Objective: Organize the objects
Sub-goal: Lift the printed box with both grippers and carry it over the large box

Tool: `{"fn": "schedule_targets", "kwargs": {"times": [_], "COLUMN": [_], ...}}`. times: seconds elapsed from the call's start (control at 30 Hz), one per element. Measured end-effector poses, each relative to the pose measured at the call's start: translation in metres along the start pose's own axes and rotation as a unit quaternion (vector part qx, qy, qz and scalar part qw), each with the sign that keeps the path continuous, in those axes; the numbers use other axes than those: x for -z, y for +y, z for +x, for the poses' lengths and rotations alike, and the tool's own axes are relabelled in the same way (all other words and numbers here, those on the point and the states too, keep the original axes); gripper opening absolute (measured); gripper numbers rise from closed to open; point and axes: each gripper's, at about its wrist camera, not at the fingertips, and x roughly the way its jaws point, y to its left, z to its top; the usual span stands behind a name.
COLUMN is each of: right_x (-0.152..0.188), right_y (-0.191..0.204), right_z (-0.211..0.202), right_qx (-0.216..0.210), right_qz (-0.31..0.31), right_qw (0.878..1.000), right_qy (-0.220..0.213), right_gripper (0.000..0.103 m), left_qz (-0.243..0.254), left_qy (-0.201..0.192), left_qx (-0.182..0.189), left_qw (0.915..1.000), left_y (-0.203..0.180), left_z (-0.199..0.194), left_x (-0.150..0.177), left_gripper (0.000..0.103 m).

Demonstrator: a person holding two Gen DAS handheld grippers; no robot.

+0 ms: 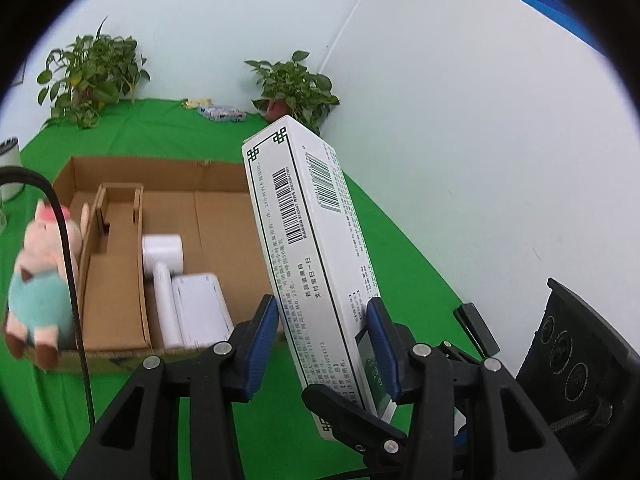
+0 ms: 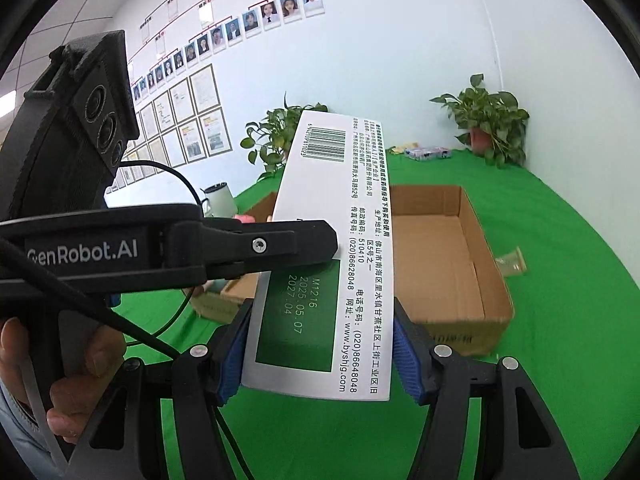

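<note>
In the left wrist view, a long white cardboard medicine box with barcodes and black print (image 1: pixel 308 248) is up in the air above the green cloth table (image 1: pixel 400 248). Its long side runs away from the camera and up, with the far end leaning left. The left gripper (image 1: pixel 324 340) has its blue pads on both sides of the near end, but I cannot tell if the left pad touches. Behind it sits an open brown cardboard tray (image 1: pixel 224 216) holding a white handheld device (image 1: pixel 164 264), a flat white box (image 1: pixel 202 308) and a cardboard divider (image 1: pixel 116 256). A pink plush pig in a teal outfit (image 1: pixel 40 280) leans on the tray's left wall. In the right wrist view, the right gripper (image 2: pixel 320 348) pinches the same box across its wide face, far end pointing up and away. The left gripper's black finger crosses it from the left.
</note>
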Motion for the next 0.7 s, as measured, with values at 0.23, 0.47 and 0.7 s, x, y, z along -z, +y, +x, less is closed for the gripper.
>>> {"fn": "schedule_targets", "kwargs": {"times": [0.23, 0.47, 0.7], "right_x": [-0.045, -0.061, -0.062], "right_y": [-0.012, -0.030, -0.064], "right_z": [0.016, 0.048, 0.097], "right_qx": [-0.008, 0.000, 0.006], "right_qz": [0.006, 0.020, 0.039], "right_qw": [1.000, 1.000, 0.997], "right_qy": [-0.021, -0.002, 0.061], "right_gripper": [0.060, 0.060, 0.060], "left_qz": [0.012, -0.003, -0.035], "left_qy": [-0.011, 0.018, 0.067], "left_qx": [-0.004, 0.005, 0.010], "left_qw": [0.9999, 0.9998, 0.9971], "left_y": [0.000, 0.019, 0.042], "left_z": [0.006, 0.044, 0.096], "left_x": [-0.042, -0.057, -0.055], "left_gripper": [0.044, 0.044, 0.044]}}
